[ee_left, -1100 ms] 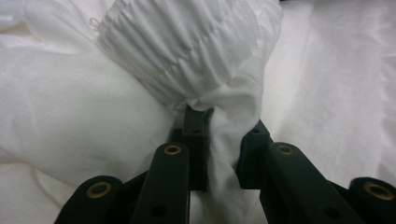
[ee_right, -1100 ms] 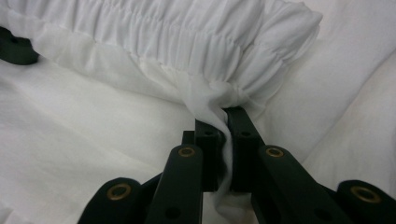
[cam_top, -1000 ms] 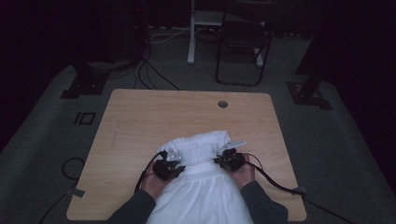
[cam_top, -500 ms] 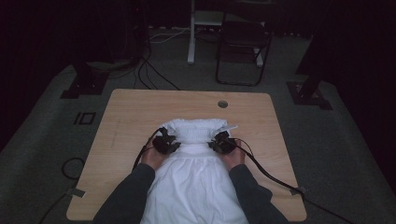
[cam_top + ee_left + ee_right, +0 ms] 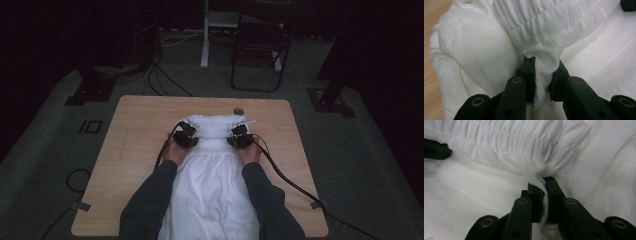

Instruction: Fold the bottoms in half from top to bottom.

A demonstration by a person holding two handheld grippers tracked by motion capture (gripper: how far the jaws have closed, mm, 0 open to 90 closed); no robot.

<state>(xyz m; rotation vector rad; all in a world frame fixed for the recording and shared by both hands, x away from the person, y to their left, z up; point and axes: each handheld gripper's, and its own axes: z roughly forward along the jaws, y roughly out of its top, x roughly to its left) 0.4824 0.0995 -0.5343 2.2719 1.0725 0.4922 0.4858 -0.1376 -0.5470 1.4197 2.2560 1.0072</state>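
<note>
A white cotton garment with a gathered elastic waistband (image 5: 216,125) lies on the pale wooden counter (image 5: 135,135). The left hand-held gripper (image 5: 541,72) pinches bunched fabric below the waistband. The right hand-held gripper (image 5: 543,192) pinches it likewise.

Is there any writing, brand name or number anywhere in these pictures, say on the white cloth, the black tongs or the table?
None can be read: the white garment, its gathered waistband, the left tongs, the right tongs and the wooden table bear no visible words, labels or numbers.
A square mark on the floor left of the table is an outline only, no text.
</note>
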